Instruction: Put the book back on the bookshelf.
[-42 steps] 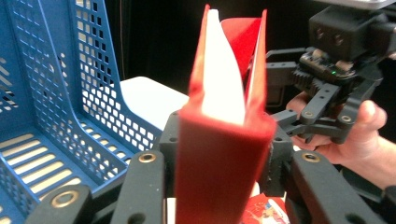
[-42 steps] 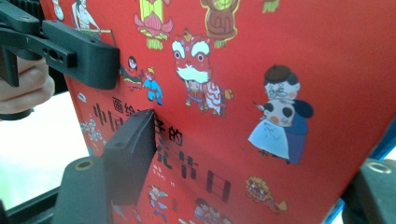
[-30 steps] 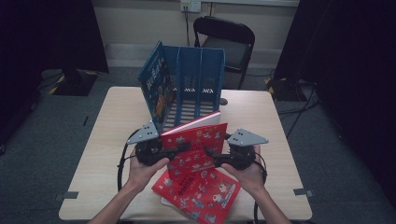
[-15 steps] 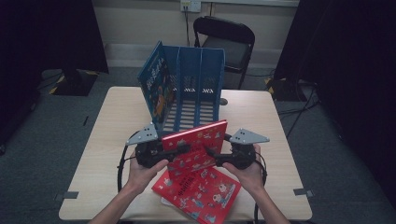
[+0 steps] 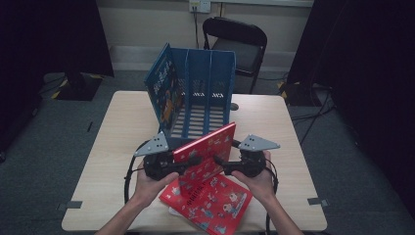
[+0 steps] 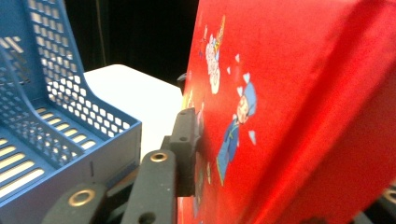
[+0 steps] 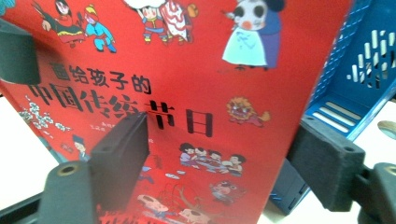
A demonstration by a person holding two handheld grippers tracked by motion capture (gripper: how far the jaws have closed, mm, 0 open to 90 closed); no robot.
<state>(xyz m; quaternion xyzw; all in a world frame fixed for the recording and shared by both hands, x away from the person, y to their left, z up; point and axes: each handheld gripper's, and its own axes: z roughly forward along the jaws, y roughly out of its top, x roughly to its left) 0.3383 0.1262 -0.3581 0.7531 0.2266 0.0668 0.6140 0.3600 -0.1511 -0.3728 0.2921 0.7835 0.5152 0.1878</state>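
Note:
A red picture book [image 5: 208,152] stands tilted on its edge between my two grippers, in front of the blue file rack [image 5: 205,93]. My left gripper [image 5: 192,164] is shut on it. In the left gripper view one pad [image 6: 187,140] lies against the red cover [image 6: 289,93] and the other jaw sits behind the book; these jaws have just been opening a little with the book between them. My right gripper [image 5: 220,162] is open and its jaws have just been opening. In the right gripper view its pads [image 7: 121,154] stand in front of the cover [image 7: 187,70] and beside its edge.
A second red book [image 5: 215,205] lies flat on the table [image 5: 122,132] near the front edge, under the raised one. A blue book [image 5: 164,90] stands in the rack's left slot; the other slots hold nothing. A black chair [image 5: 235,41] stands behind the table.
The raised red book has tipped up from a low slant to nearly upright. Both hands have stayed about where they were.

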